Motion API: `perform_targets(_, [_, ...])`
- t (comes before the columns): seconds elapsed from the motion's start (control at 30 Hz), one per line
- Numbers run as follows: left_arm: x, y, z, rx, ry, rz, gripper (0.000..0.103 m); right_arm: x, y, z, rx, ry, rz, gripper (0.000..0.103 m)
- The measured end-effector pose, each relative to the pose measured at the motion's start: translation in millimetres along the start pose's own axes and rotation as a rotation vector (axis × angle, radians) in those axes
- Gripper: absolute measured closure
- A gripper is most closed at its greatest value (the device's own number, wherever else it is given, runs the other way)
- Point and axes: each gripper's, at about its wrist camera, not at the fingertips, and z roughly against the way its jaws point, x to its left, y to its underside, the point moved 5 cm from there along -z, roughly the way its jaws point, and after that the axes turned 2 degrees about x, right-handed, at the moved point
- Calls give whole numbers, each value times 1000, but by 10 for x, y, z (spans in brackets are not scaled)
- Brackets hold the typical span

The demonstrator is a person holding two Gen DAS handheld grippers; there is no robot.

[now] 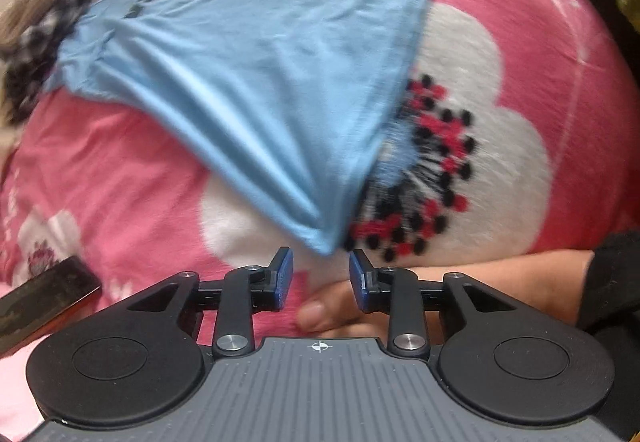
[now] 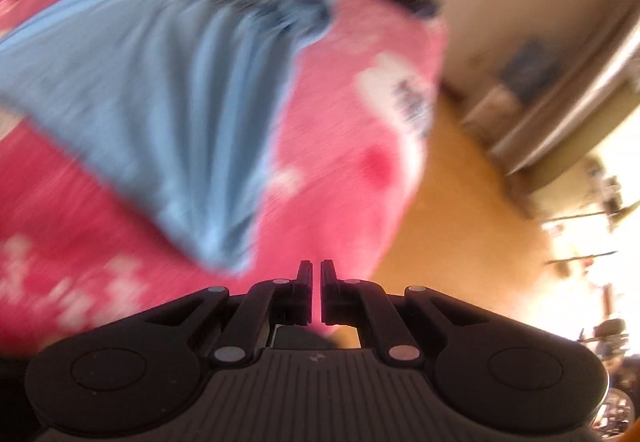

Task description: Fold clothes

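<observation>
- Light blue garment (image 1: 256, 82) lies spread on a pink flowered blanket (image 1: 520, 42); in the left wrist view it runs from upper centre down to one corner just above the fingertips.
- Left gripper (image 1: 321, 274): jaws partly open, nothing between them, garment corner just beyond, not gripped.
- A hand (image 1: 400, 302) rests on the blanket behind the left gripper's fingers.
- Dark flat object (image 1: 44, 298) at the lower left edge.
- Right gripper (image 2: 316, 282): jaws nearly closed, holding nothing; blurred garment (image 2: 160, 90) up left of it.
- Bunched brown and checked clothes (image 1: 48, 10) at the upper left.
</observation>
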Motion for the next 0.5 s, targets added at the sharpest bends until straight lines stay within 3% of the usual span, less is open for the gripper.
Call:
perform_targets(0.1, [154,-22,30,-14,-20,75,70,22,-346,-54,-109,96,54,100])
perform_targets(0.23, [334,-43,73,-42,-46,190,69,253,-912,-111,-257,76,92,100])
perform_targets(0.33, [458,-55,92,-64,-79,299,69,533,-1403,-149,-359,-11,108,100])
perform_targets(0.4, [533,-58,109,-103,-124,368,68,758,-1707,-163,-405,-111,101,100])
perform_targets(0.5, [584,-37,113,-145,-134,460,68,1153,-2154,-212,-425,-274,75,100])
